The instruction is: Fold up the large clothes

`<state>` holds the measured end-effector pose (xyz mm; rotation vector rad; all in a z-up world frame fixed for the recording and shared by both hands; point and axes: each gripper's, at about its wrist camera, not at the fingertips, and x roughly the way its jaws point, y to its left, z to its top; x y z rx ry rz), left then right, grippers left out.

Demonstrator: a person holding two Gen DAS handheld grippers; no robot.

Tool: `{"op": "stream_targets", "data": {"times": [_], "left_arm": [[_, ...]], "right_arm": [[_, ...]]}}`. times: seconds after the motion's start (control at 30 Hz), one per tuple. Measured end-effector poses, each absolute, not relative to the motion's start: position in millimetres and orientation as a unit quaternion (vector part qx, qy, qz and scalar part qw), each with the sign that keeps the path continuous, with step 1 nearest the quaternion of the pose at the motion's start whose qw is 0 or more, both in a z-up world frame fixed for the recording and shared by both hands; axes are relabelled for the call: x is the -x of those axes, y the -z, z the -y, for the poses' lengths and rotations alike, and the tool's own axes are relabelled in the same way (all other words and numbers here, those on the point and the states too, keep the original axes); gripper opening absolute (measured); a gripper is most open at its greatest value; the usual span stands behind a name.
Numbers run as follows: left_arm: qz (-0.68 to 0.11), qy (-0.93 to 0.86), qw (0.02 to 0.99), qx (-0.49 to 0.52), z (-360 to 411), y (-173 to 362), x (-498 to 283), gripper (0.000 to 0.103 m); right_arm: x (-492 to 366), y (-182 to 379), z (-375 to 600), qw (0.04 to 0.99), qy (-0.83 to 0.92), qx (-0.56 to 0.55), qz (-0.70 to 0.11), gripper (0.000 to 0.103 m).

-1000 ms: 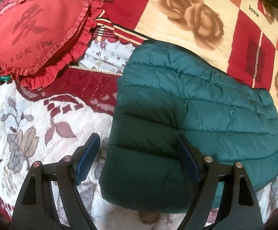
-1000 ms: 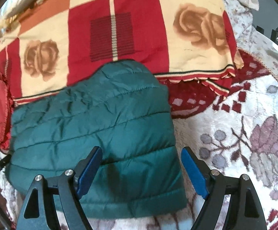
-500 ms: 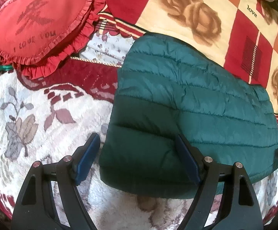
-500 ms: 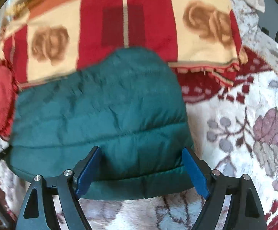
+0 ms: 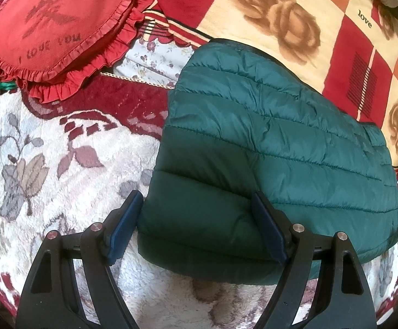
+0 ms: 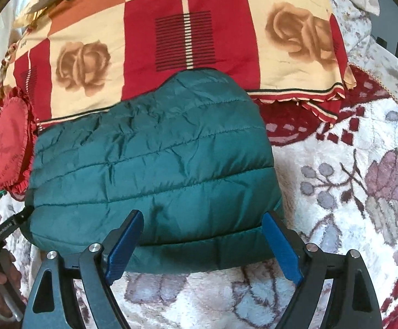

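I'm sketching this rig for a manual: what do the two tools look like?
Both match: the left tool and the right tool each have black, triangular cut-out finger frames with round silver pins and flat blue pads. In the right wrist view, the left tool's black body carries small white lettering, unreadable. No cables or sleeves show.

blocking: jacket (image 5: 267,148) | pillow (image 5: 59,24) (far left) | free: fleece blanket (image 5: 48,164)

Floral plush bed cover (image 5: 62,148), folded green puffer jacket (image 5: 267,148), red heart pillow (image 5: 53,24), rose-patterned blanket (image 6: 188,35) on it
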<state>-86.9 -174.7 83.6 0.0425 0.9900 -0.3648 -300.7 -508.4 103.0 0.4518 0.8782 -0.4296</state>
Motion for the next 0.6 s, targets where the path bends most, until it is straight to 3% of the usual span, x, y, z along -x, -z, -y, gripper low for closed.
{"op": "stream_targets", "data": {"times": [0.6], "left_arm": [[-0.471,0.171,0.865,-0.018,175,-84,90,0.081]], "right_arm": [[311,-105,506,0.859,0.195,-0.232,-0.413,0.087]]}}
